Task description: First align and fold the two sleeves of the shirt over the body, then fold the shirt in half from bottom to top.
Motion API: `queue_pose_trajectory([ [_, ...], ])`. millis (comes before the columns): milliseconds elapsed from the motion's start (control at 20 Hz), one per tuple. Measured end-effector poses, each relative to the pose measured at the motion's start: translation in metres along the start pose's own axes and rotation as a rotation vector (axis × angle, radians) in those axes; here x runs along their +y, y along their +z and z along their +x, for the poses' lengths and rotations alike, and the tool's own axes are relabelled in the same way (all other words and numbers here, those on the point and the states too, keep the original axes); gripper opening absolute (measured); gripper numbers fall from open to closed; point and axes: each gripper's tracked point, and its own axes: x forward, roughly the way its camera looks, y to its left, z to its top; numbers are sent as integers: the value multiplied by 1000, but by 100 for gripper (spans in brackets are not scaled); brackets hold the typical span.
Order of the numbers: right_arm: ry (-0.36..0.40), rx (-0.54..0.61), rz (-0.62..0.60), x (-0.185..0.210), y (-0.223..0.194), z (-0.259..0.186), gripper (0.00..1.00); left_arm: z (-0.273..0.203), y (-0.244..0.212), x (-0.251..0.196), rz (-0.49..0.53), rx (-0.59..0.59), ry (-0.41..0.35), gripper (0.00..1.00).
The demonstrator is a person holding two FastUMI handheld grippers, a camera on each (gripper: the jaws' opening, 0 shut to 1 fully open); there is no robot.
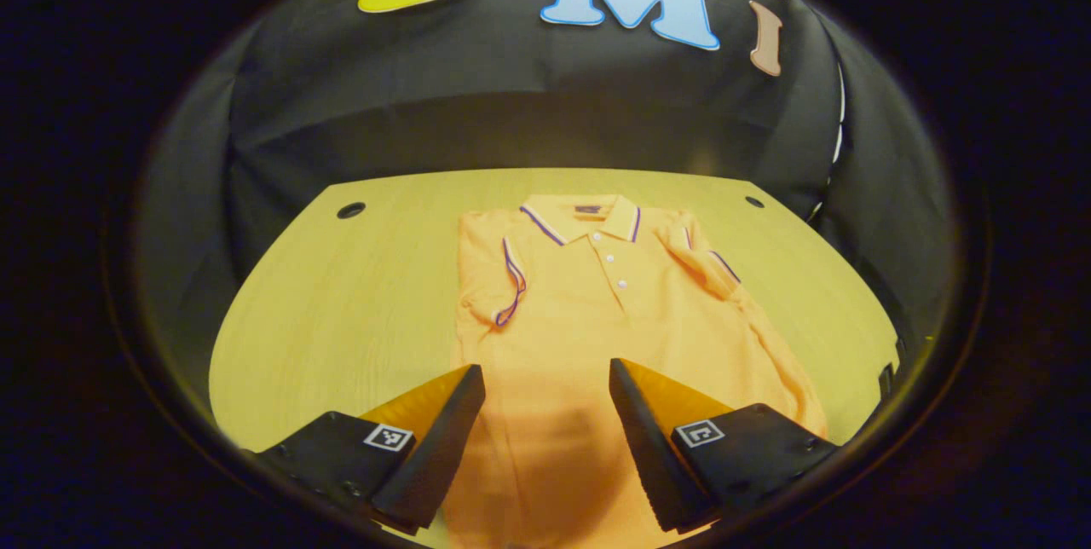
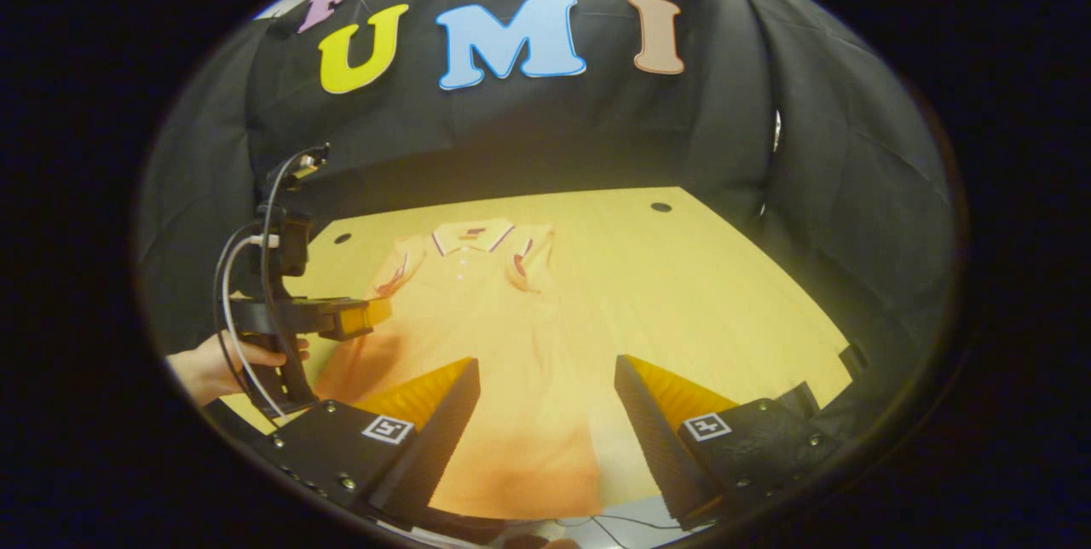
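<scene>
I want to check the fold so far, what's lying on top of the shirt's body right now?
Both short sleeves lie folded inward on the orange polo shirt. The fabric beneath them is covered, as is the wooden table under the shirt.

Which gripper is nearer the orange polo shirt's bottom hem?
Hard to separate. The left gripper is above the orange polo shirt, mid-hem; the right gripper is above its right hem corner. Both are open.
</scene>
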Motion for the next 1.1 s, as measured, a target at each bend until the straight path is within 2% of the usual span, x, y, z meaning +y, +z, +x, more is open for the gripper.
queue_pose_trajectory([
  [450, 20, 103, -16, -7, -58, 1, 99, -84, -68, -4, -5, 6, -11, 96],
  [1100, 53, 215, -63, -16, -120, 0, 99, -164, -140, 1, 20, -19, -1, 96],
])
